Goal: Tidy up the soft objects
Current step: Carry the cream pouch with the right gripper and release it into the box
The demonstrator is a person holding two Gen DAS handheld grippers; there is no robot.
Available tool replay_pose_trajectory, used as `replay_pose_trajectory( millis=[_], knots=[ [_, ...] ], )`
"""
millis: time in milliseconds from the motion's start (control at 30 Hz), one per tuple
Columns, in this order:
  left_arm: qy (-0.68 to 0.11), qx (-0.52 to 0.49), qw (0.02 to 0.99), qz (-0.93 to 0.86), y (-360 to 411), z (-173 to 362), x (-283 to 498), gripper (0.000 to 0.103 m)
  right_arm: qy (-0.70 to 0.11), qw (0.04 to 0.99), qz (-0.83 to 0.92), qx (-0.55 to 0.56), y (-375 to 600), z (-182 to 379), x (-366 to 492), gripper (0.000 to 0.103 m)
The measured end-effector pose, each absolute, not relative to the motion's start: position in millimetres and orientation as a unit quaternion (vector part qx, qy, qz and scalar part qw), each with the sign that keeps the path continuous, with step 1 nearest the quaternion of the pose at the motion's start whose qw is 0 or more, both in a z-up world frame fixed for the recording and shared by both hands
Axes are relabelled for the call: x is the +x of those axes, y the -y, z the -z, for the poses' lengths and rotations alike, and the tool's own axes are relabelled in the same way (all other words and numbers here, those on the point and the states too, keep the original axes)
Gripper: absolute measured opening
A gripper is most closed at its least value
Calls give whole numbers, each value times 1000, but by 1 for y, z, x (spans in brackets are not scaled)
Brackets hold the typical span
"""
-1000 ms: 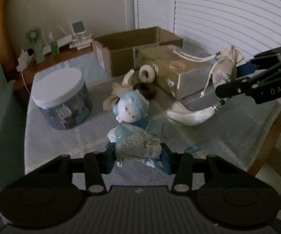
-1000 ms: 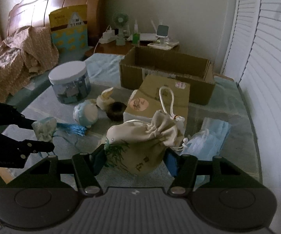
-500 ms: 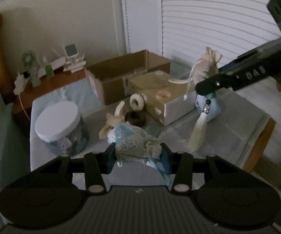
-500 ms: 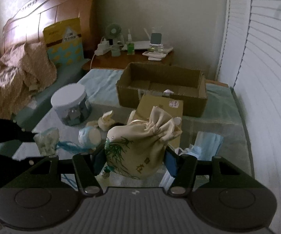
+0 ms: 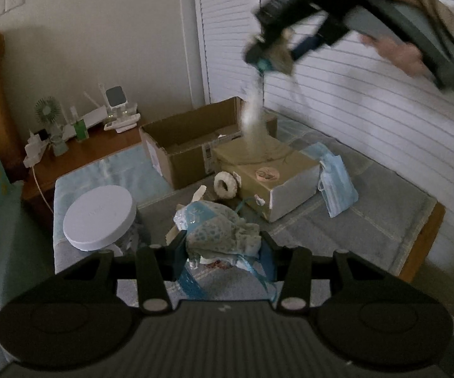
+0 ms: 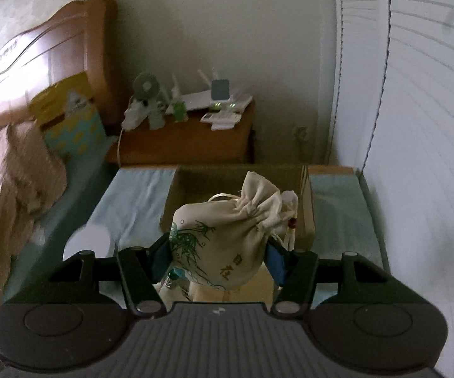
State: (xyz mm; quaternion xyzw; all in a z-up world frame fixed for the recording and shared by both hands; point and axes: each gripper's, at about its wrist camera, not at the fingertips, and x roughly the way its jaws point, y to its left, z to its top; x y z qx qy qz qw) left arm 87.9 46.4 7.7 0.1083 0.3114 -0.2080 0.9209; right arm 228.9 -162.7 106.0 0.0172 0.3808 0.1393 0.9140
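I see the open box (image 5: 192, 145) at the table's (image 5: 368, 220) far end, closed box (image 5: 268, 170) just in front, touching. Masks (image 5: 337, 186) lie right of closed box, jar (image 5: 99, 217) sits left. Nightstand (image 5: 79, 157) w/ fan (image 5: 48, 111) is behind the table.

Home bedroom, carved wooden headboard (image 6: 47, 60), rumpled bedding (image 6: 9, 173), nightstand (image 6: 183, 138) (router, fan)

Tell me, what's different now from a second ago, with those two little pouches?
The right gripper has lifted the cream drawstring pouch well above the table; its white tassel now dangles over the closed tan box, towards the open cardboard box. The left gripper has raised the blue patterned pouch a little. Both grips held. The white-lidded jar and face masks stayed put.
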Motion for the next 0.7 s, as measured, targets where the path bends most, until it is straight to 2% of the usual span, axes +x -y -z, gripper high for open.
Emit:
replay_pose_trajectory(
  millis=[333, 700],
  knots=[
    [-325, 89, 921, 197, -54, 1, 107, 46, -379, 916, -119, 60, 143, -124, 324, 66],
    [-347, 80, 917, 180, -67, 8, 122, 46, -459, 877, -93, 106, 138, -45, 383, 66]
  ],
)
